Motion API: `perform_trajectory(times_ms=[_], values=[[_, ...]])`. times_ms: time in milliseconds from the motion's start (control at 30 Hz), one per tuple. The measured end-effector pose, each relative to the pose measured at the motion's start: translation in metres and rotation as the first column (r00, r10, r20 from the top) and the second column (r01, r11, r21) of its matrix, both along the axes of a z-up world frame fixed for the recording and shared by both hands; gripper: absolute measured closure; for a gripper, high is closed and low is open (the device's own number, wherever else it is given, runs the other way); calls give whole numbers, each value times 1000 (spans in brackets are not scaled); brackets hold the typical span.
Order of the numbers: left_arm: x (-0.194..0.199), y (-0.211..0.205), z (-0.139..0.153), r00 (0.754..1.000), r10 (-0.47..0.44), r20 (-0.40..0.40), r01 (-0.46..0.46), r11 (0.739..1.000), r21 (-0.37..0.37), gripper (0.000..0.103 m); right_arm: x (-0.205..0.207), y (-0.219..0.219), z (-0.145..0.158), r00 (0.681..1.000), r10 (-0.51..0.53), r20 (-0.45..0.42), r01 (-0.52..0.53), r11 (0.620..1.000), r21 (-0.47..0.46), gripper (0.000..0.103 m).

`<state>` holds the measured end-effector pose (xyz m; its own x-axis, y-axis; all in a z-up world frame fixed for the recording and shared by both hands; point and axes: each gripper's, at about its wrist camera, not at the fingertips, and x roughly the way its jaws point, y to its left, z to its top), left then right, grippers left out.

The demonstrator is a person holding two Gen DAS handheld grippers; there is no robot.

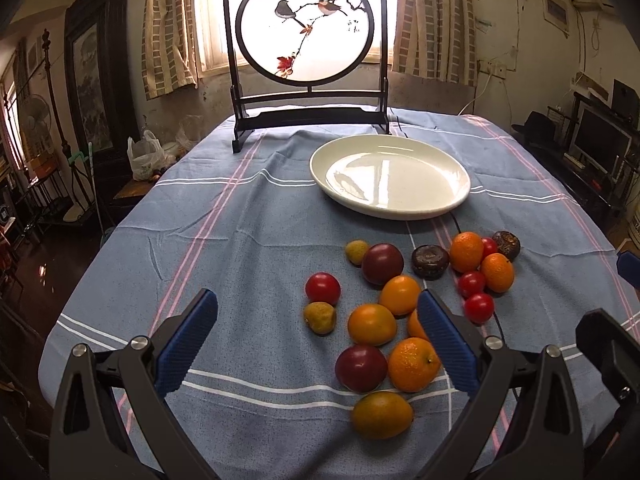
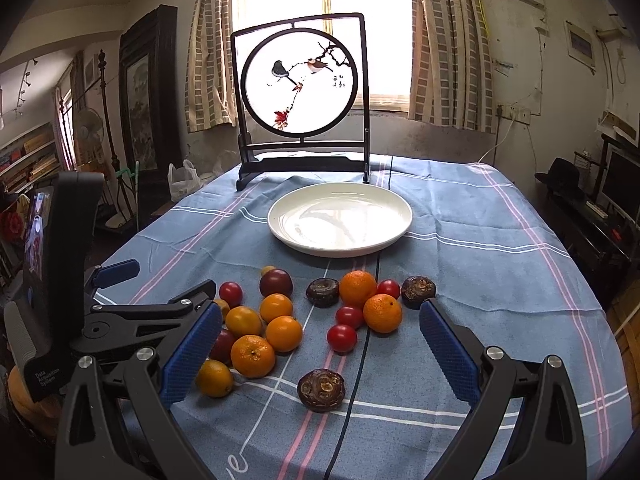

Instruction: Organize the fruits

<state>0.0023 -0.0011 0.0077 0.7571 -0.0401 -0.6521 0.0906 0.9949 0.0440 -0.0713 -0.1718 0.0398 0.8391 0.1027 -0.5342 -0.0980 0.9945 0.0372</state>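
Several loose fruits lie on the blue striped tablecloth [image 1: 248, 216]: oranges [image 1: 414, 364] [image 2: 253, 355], dark red plums [image 1: 361, 368] [image 2: 276, 282], cherry tomatoes [image 1: 323, 288] [image 2: 342, 337], small yellow-brown fruits [image 1: 319, 317] and dark brown water chestnuts [image 1: 430, 261] [image 2: 321, 390]. An empty white plate [image 1: 390, 196] [image 2: 340, 242] stands behind them. My left gripper [image 1: 318, 344] is open and empty, low over the near fruits. My right gripper [image 2: 320, 354] is open and empty, its jaws spanning the fruit cluster. The left gripper's body [image 2: 120, 312] shows in the right wrist view.
A dark wooden screen with a bird painting [image 1: 306, 40] [image 2: 300, 92] stands at the table's far edge behind the plate. A dark cable [image 2: 360, 364] runs across the cloth. The table's edges drop off left and right; furniture lines the room.
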Motion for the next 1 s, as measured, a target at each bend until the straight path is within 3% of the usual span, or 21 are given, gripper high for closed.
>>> perform_trajectory(times_ms=[167, 433, 1000], values=[[-1, 1, 0, 1000, 16, -6, -16, 1000, -20, 5, -1, 5, -1, 1000, 14, 5, -14, 1000, -13, 4], [-9, -2, 7, 998, 20, 63, -20, 1000, 4, 5, -1, 5, -3, 1000, 22, 0, -22, 1000, -12, 4], [-8, -2, 4, 998, 7, 57, -8, 1000, 9, 5, -1, 5, -6, 1000, 24, -14, -24, 999, -23, 4]])
